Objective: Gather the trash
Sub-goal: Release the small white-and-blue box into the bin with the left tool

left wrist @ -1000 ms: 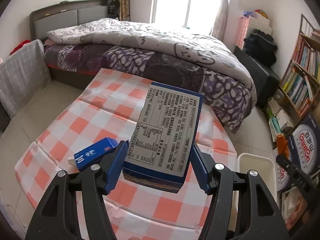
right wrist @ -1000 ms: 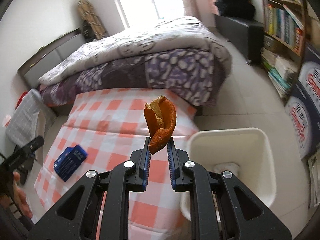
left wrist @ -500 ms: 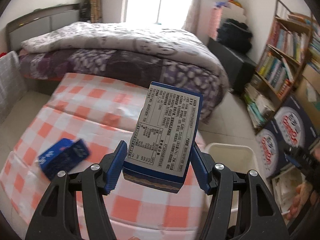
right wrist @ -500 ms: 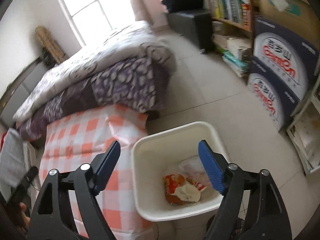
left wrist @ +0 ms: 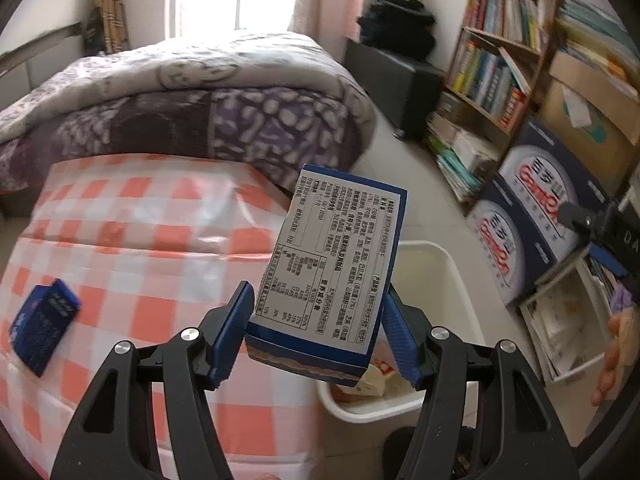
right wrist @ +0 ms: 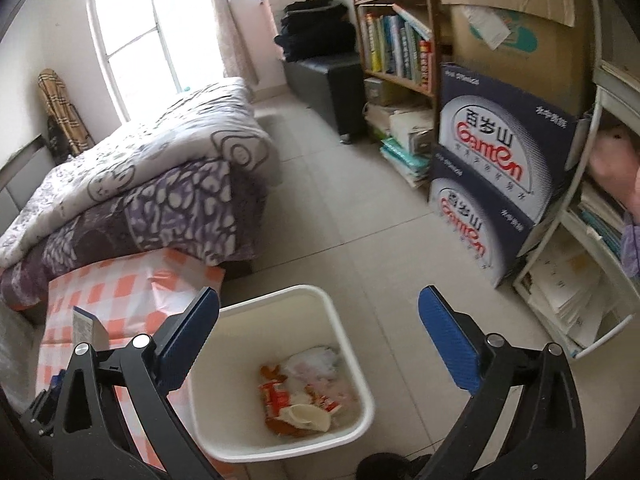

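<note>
My left gripper [left wrist: 318, 330] is shut on a blue-and-white carton [left wrist: 334, 264] with a printed label, held upright over the table's right edge, beside the white trash bin [left wrist: 448, 264]. A small dark blue box [left wrist: 42, 330] lies on the checked table [left wrist: 132, 240] at the left. My right gripper [right wrist: 320, 340] is wide open and empty above the white trash bin [right wrist: 344, 320], which holds wrappers and an orange peel [right wrist: 298, 400]. The carton in the left gripper shows at the left in the right wrist view [right wrist: 86, 328].
A bed with a purple and white quilt [left wrist: 180, 92] stands behind the table. Bookshelves [left wrist: 504, 52] and stacked dark blue cartons [right wrist: 492, 168] line the right wall. Tiled floor [right wrist: 352, 184] lies between the bed and the shelves.
My right gripper opened and the orange peel dropped into the bin. My left gripper swung right with the carton, from over the table to beside the bin.
</note>
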Demonstrator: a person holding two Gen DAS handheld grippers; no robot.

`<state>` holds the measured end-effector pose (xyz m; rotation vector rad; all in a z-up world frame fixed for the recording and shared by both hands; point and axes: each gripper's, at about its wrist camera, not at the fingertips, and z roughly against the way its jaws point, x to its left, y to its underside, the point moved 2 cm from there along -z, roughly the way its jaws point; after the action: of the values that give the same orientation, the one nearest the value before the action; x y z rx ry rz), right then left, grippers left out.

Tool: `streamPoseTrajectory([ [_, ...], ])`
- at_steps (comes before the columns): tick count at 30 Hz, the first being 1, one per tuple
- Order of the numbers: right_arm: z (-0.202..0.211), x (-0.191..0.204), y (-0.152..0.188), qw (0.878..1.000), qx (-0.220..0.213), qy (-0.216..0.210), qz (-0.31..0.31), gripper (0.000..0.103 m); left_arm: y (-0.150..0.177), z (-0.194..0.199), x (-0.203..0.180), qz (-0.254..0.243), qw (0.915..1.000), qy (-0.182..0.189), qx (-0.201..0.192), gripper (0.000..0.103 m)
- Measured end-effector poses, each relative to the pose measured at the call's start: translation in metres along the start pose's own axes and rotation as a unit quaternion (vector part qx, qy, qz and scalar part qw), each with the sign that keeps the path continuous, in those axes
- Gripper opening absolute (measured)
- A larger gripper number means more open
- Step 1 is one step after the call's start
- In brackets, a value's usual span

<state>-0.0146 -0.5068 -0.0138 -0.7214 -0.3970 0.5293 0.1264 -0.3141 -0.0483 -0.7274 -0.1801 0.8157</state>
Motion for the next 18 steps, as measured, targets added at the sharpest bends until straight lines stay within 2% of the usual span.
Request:
streamPoseTrajectory([
  [2, -0.001, -0.005, 0.000, 1.000, 0.001, 0.004, 0.000, 0.096, 0.002, -0.006, -0.008, -0.003, 0.9999, 0.010, 0.008, 0.064],
  [4, -0.003, -0.009, -0.001, 1.000, 0.003, 0.009, 0.001, 0.096, 0.004, -0.011, -0.013, -0.004, 0.9998, 0.015, 0.013, 0.072],
  [9, 0.000, -0.014, -0.003, 1.000, -0.006, 0.014, 0.004, 0.096, 0.004, -0.016, -0.021, -0.008, 0.9996, 0.023, 0.015, 0.072],
  [18, -0.003, -0.014, -0.001, 1.000, 0.001, 0.013, 0.003, 0.096, 0.008, -0.018, -0.022, -0.019, 0.9996, 0.012, 0.018, 0.072],
])
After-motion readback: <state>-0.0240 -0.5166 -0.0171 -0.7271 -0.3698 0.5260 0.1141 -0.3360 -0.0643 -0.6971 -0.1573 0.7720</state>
